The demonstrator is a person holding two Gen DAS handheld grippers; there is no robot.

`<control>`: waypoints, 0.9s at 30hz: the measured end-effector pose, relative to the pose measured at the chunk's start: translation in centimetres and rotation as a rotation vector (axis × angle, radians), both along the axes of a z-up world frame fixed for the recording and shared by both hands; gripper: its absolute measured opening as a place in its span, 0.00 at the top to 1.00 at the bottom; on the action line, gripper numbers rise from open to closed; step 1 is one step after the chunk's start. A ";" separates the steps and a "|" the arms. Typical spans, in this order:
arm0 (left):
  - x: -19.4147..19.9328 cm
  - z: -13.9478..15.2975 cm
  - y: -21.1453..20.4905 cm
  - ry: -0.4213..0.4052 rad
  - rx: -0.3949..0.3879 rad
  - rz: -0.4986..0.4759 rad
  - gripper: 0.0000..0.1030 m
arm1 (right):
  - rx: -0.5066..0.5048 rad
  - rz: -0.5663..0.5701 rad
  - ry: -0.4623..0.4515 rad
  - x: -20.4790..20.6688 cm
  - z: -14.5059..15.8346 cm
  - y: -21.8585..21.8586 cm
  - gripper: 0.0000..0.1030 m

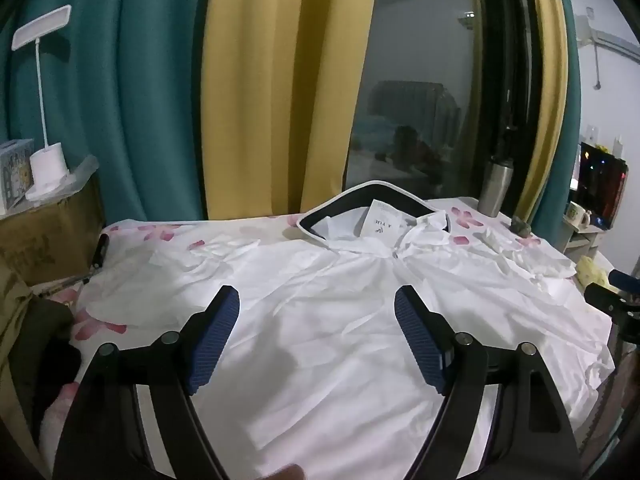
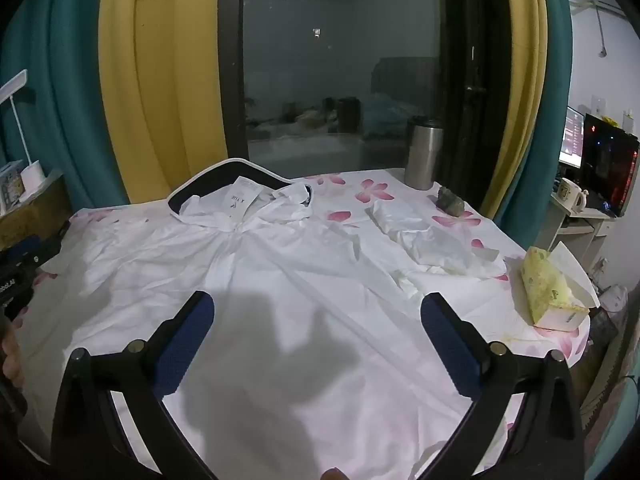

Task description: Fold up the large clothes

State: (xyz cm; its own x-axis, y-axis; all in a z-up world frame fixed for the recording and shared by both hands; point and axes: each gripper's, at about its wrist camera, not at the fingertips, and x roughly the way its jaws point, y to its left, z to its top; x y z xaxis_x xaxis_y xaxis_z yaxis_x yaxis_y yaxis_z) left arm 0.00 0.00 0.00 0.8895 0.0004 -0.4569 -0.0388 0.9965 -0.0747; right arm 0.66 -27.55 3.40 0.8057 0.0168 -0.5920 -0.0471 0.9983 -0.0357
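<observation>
Here, a large white shirt (image 1: 328,320) is spread flat, front side up, over a table covered with a white cloth printed with pink flowers (image 2: 372,192). Its long axis runs from the near edge to the far side, with the dark-lined collar (image 1: 372,192) and a white neck label (image 1: 382,220) pointing away toward the window (image 2: 340,80). One sleeve (image 2: 432,244) is seen bunched and crumpled at the far right, and the other sleeve (image 1: 216,252) lies out to the far left.

The left gripper (image 1: 316,296) is held above the near middle of the shirt, tilted downward, with its 2 blue pads wide apart and nothing between them. The right gripper (image 2: 318,304) is likewise held over the near part of the shirt, angled down, its jaws spread wide and empty. No cloth is touched by either; shadows of the tools are cast on the fabric below.

On the far right of the table a steel tumbler (image 2: 424,152) is stood, with a small grey stone (image 2: 450,202) near it. A yellow tissue pack (image 2: 552,292) is laid at the right edge. Yellow and teal curtains (image 1: 256,80) are hung beside the dark window. At the left a white desk lamp (image 1: 44,112) is set on a cardboard box (image 1: 48,236); at the right a lit monitor (image 2: 610,168) and a mug (image 2: 570,194) are seen on a desk.
</observation>
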 end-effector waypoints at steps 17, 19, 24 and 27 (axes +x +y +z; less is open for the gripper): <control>-0.3 -0.5 -0.2 0.016 -0.010 0.005 0.20 | 0.010 0.002 0.028 0.4 -0.5 0.4 0.01; -0.3 -0.4 -0.3 0.019 -0.008 0.006 0.20 | 0.011 0.001 0.029 0.5 -0.5 0.4 0.01; -0.5 -0.7 -0.2 0.028 -0.009 0.003 0.20 | 0.012 0.003 0.030 0.5 -0.6 0.5 0.01; -0.6 -0.9 -0.3 0.038 -0.011 0.004 0.20 | 0.013 0.003 0.031 0.5 -0.6 0.4 0.01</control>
State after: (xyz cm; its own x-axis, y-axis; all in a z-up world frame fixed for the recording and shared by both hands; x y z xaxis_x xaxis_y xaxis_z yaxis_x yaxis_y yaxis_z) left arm -0.64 -0.27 -0.85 0.8717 -0.0018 -0.4901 -0.0453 0.9954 -0.0842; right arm 1.15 -27.10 2.76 0.7868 0.0268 -0.6166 -0.0506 0.9985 -0.0212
